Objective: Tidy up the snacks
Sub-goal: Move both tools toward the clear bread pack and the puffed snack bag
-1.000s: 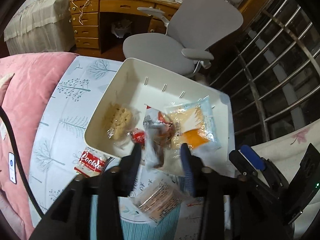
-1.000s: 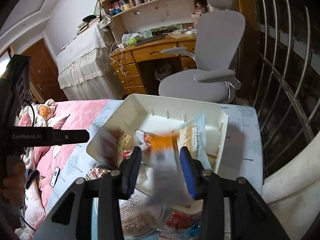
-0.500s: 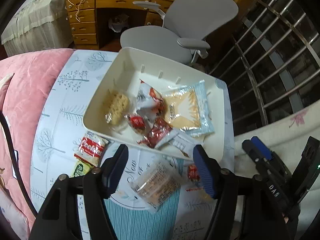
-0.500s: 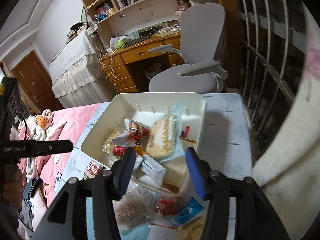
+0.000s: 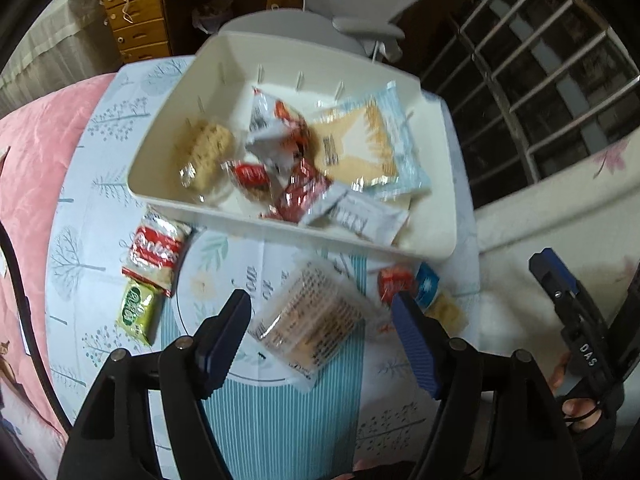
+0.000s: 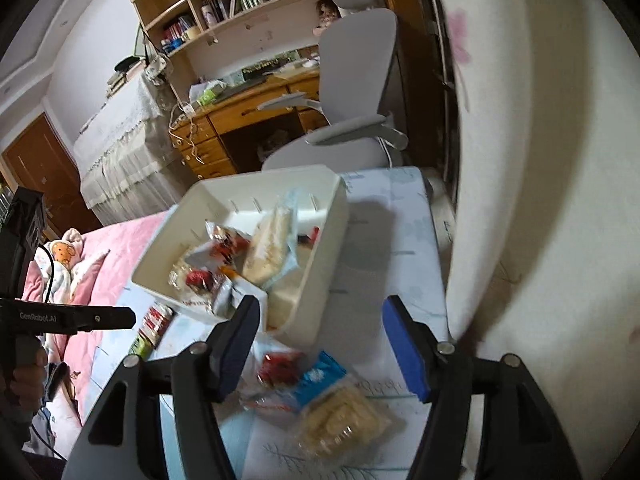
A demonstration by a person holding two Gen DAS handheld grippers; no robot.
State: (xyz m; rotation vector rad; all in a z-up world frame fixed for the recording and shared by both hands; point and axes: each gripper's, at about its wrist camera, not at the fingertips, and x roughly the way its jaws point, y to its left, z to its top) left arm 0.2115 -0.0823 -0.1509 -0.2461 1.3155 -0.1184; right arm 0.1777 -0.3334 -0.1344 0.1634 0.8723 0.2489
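A white bin (image 5: 312, 236) on the tree-print cloth holds several snack packets, among them an oat bar (image 5: 208, 152) and a light-blue cracker packet (image 5: 368, 144). My left gripper (image 5: 320, 304) hangs over a clear-wrapped cracker pack (image 5: 308, 320) lying on the cloth; its jaws are opening, the pads touch nothing. A red cookie packet (image 5: 154, 250) and a green packet (image 5: 136, 312) lie to its left. My right gripper (image 6: 320, 312), jaws also opening and empty, is above a small red packet (image 6: 280, 366), a blue packet (image 6: 320, 380) and a clear wafer pack (image 6: 344, 420).
A grey office chair (image 6: 352, 92) and a wooden desk (image 6: 248, 112) stand beyond the table. Pink bedding (image 5: 32, 152) borders the left side. A cream curtain (image 6: 540, 200) and window bars (image 5: 540, 60) close off the right. The bin's near wall (image 6: 320, 280) stands just ahead of the right gripper.
Both grippers were shut on packets over the bin; those packets now lie in the bin. Both have opened and drawn back and down toward the loose snacks on the cloth.
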